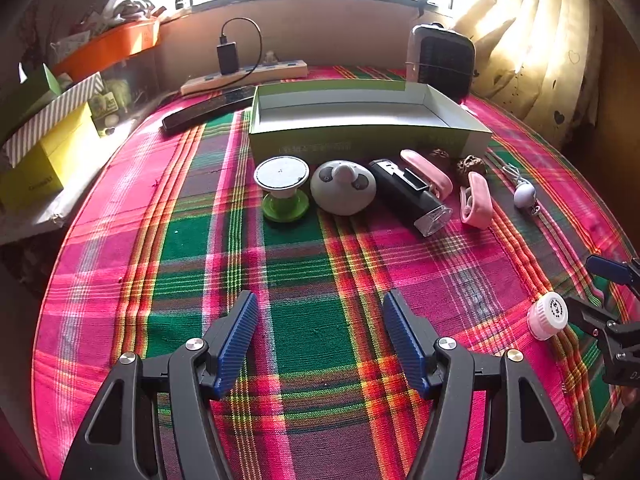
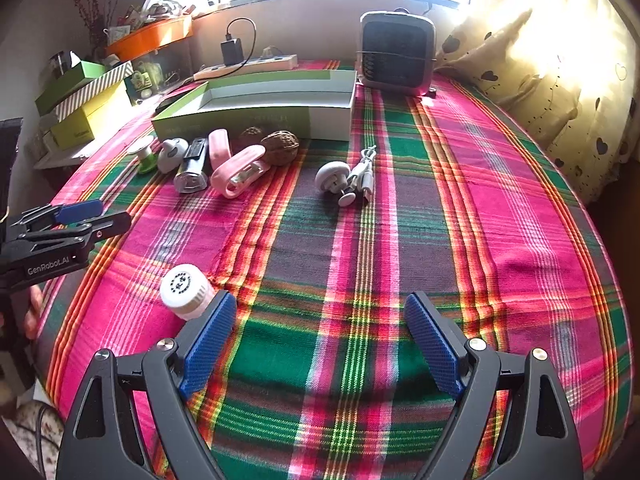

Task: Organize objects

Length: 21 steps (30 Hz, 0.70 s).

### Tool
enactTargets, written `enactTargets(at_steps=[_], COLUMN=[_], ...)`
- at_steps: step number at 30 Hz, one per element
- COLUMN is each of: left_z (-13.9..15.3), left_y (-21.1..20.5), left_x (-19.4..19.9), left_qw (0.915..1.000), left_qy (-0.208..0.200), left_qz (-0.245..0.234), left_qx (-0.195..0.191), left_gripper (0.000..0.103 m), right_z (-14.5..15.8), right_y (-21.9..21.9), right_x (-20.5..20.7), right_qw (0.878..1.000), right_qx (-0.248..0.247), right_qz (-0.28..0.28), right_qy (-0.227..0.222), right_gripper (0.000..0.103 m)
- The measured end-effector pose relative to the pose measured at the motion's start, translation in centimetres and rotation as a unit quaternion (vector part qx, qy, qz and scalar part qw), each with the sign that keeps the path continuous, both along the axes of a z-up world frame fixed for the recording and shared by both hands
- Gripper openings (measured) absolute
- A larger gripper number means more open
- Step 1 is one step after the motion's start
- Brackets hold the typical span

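Observation:
An open green and white box (image 1: 360, 120) (image 2: 264, 108) stands on the plaid table. In front of it lie a green spool (image 1: 283, 188) (image 2: 145, 156), a grey koala toy (image 1: 343, 187) (image 2: 172, 154), a black device (image 1: 408, 196) (image 2: 194, 166), pink clips (image 1: 474, 200) (image 2: 240, 170), walnuts (image 1: 471, 166) (image 2: 280, 146) and a white cable piece (image 1: 524, 194) (image 2: 344, 178). A small white-capped pink bottle (image 1: 547, 315) (image 2: 186, 291) lies nearer. My left gripper (image 1: 320, 338) is open and empty. My right gripper (image 2: 320, 340) is open, its left finger beside the bottle.
A power strip with charger (image 1: 244, 72) and a black bar (image 1: 208, 110) lie behind the box. A small heater (image 2: 396, 52) stands at the back. Stacked boxes (image 1: 48, 148) sit at the left. Curtains hang at the right.

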<state>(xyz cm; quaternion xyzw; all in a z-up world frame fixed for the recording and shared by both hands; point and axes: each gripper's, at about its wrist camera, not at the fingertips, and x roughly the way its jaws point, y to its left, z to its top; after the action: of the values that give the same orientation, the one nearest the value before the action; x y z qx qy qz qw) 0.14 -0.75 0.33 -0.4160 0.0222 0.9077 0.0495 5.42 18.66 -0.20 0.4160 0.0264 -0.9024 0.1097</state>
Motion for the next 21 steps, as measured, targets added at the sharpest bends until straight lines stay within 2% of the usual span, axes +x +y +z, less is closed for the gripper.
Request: enactTargets(at_steps=[4,11,14,18,21], left_z=[0.0,0.2,0.2,0.2,0.2], left_y=[-0.3,-1.8,-2.4,-2.9,-3.1], left_x=[0.0,-0.4,-1.0,-2.1,-3.0], left_qw=[1.0000,0.9997,0.9995,0.9989,0.9990], left_qy=[-0.002,-0.007,-0.010,-0.013,-0.016], left_qz=[-0.009,-0.004,0.000,0.000,-0.002], left_qx=[0.002,0.024,0.029,0.045,0.042], left_gripper=[0.064,0.064,0.064,0.064,0.064], right_z=[0.3,0.4,0.2,0.2,0.2], right_y=[-0.5,-2.7,-3.5,-4.4,-5.0], right_x=[0.7,0.9,0.7,0.5,0.3], right_qw=[0.999,0.997,0.996,0.994,0.993], right_qx=[-0.016,-0.017,-0.015,-0.015,-0.007], right_qz=[0.028,0.080,0.092,0.106,0.115], right_qy=[0.000,0.002,-0.002,-0.004,-0.003], right_gripper=[0.086,0.086,0.078,0.075,0.069])
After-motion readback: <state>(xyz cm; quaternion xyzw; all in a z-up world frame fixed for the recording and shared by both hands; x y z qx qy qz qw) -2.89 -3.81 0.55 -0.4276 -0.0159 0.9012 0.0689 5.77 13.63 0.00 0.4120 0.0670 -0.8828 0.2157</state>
